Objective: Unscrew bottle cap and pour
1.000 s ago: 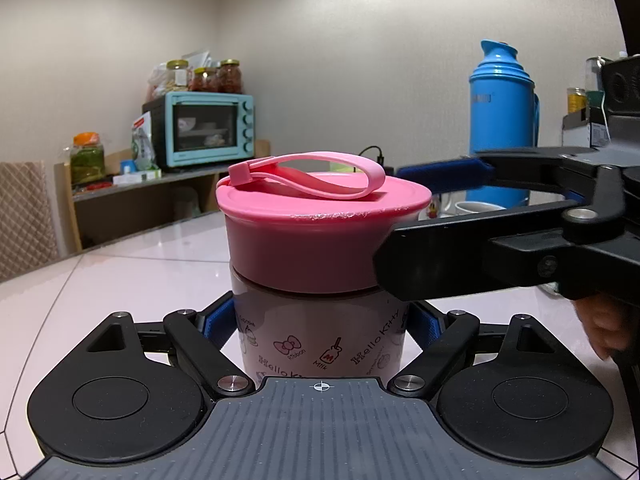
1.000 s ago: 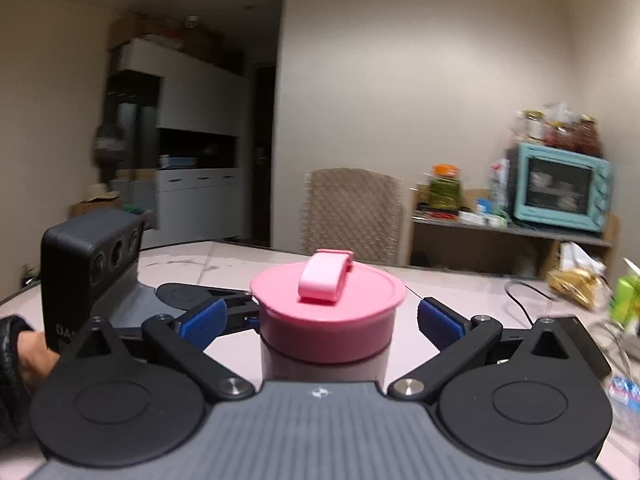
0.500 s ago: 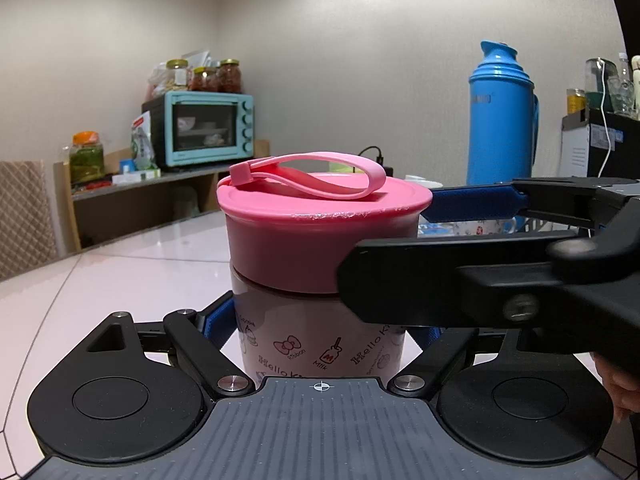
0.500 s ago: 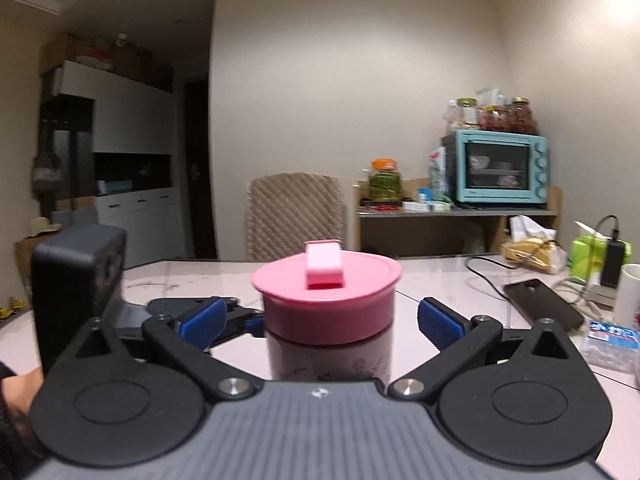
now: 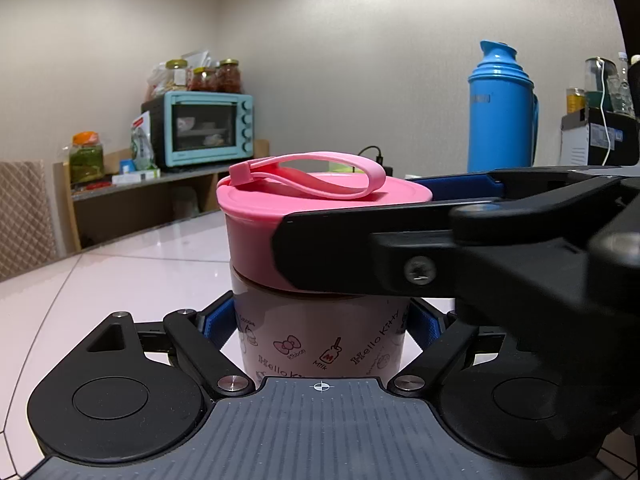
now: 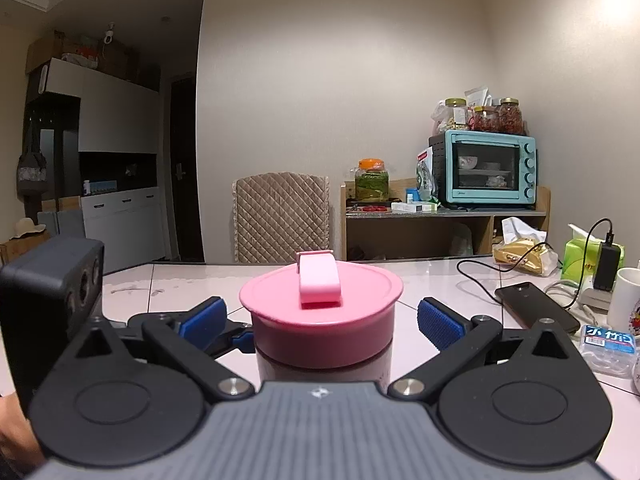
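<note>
A Hello Kitty bottle [image 5: 320, 340] with a pink screw cap [image 5: 256, 236] and a pink carry strap [image 5: 320, 172] stands on the white table. My left gripper [image 5: 320, 320] is shut on the bottle's body, blue pads against both sides. My right gripper [image 6: 322, 318] is open around the pink cap [image 6: 320, 320], its blue pads [image 6: 438, 322] a small gap away from the cap on each side. In the left wrist view the right gripper's black finger [image 5: 360, 248] crosses in front of the cap.
A blue thermos [image 5: 500, 112] stands behind the bottle. A teal toaster oven [image 6: 484, 166] sits on a wooden shelf by the wall. A phone [image 6: 536, 306], cables, a white mug [image 6: 626, 300] and a tissue packet [image 6: 608, 346] lie at the right. A padded chair [image 6: 282, 216] stands beyond the table.
My right gripper has swung round the bottle and moved in, so its fingers now straddle the cap. The left gripper and the bottle have stayed still.
</note>
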The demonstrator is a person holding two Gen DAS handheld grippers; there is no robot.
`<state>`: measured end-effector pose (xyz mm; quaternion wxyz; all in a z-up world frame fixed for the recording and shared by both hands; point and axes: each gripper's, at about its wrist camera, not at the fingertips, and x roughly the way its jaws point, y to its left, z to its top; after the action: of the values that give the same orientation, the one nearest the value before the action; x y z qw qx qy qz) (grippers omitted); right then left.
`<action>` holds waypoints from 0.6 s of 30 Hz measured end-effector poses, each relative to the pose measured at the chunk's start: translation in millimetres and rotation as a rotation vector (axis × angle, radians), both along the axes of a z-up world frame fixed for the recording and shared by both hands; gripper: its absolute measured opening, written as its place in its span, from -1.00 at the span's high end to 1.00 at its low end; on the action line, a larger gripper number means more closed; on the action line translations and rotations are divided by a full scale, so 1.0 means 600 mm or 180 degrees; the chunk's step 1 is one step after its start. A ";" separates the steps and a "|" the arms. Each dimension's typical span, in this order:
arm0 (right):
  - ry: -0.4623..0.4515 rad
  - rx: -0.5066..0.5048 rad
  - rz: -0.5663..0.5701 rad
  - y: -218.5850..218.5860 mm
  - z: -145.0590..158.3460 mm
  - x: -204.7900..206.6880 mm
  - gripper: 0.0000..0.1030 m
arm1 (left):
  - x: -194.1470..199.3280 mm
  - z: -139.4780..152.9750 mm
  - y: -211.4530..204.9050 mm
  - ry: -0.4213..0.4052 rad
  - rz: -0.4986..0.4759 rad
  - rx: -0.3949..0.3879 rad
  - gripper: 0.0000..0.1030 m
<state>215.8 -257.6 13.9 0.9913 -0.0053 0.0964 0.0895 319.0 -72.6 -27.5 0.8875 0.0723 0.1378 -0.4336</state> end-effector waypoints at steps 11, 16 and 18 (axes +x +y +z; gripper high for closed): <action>0.0066 0.0004 -0.0017 0.007 -0.002 0.016 -0.98 | 0.001 0.001 -0.002 -0.0003 -0.0005 0.0002 -0.74; 0.0097 -0.0009 -0.0028 0.010 -0.003 0.018 -0.92 | 0.001 0.001 -0.002 -0.0004 -0.0005 0.0003 -0.74; 0.0106 0.0001 -0.0027 0.009 -0.003 0.019 -0.88 | 0.001 0.001 -0.003 -0.0003 -0.0005 0.0003 -0.74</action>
<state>227.2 -252.3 12.0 0.9899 -0.0033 0.1129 0.0854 319.5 -74.2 -27.1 0.8872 0.0731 0.1375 -0.4342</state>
